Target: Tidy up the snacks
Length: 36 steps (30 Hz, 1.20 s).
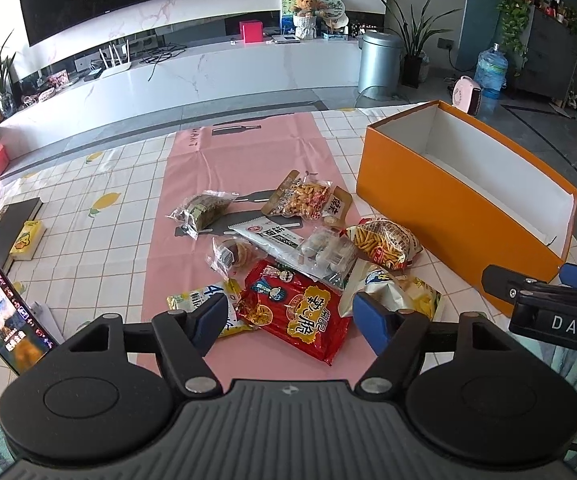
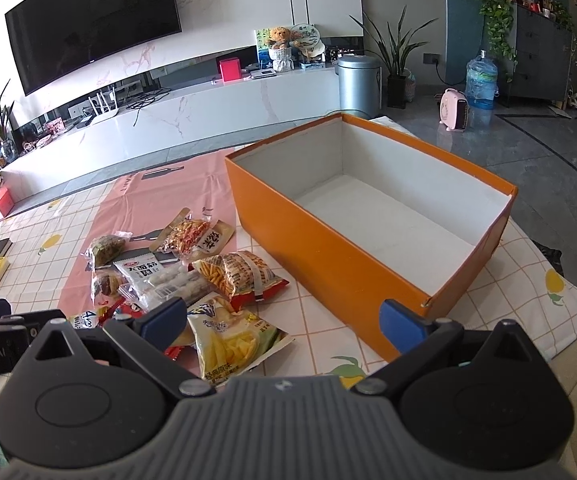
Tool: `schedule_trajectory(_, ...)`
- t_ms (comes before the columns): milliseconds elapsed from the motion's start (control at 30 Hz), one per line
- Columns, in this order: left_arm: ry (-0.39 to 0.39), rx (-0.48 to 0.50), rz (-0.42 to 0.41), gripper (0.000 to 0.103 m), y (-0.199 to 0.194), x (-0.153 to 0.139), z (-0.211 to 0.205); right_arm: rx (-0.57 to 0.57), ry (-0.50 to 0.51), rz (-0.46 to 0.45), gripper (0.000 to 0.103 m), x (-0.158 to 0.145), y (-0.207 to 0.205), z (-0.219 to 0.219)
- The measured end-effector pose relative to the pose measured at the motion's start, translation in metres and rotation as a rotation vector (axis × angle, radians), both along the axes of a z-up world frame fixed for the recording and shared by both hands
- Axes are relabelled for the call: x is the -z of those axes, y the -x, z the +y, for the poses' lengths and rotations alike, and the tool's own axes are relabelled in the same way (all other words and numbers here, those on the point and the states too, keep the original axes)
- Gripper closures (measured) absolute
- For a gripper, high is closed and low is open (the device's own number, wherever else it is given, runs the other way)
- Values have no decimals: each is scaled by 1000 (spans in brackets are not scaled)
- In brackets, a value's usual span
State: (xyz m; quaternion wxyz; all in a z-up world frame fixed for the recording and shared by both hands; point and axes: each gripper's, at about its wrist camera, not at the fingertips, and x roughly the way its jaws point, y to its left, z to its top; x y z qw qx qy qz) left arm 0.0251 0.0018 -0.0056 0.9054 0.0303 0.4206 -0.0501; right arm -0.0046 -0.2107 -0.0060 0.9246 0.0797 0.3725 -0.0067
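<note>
Both wrist cameras face forward from low over the table, sharing the snack pile (image 1: 300,248) and orange box (image 2: 352,276).

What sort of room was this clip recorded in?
Most likely a home living room: a large wall-mounted TV hangs above a long white media console, with potted plants and a water jug on the floor.

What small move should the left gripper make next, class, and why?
Probably lower the left gripper, which is open and empty, onto the red snack packet lying between its fingers. The orange box looks empty and every snack is on the table.
</note>
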Motion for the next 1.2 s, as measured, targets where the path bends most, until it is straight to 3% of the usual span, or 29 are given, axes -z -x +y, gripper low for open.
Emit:
schedule_trajectory(133,25,24,34,32,-6,9,5,-30,-29,28,5,10,-7,1)
schedule_trajectory(200,49,43,55,44,-10,14,8,-47,-33,40,15,15,-11,4)
schedule_trajectory(300,98,55,103,45,-18,22,13,-90,-50,58,20,24,-19,9)
schedule_trajectory(467,67,53,148,43,-33,37,15,-162,-63,82,20,37,-34,20)
schedule_trajectory(700,112,-20,249,29,-55,67,28,-246,-36,144,20,62,-57,39)
schedule_trajectory(967,164,-94,365,26,-73,105,32,-279,-15,206,20,92,-81,43)
schedule_trajectory(1133,222,-138,380,26,-79,118,36,-297,-11,203,20,101,-92,42)
schedule_trajectory(1200,247,-149,370,21,-80,119,35,-288,-46,222,21,106,-98,37)
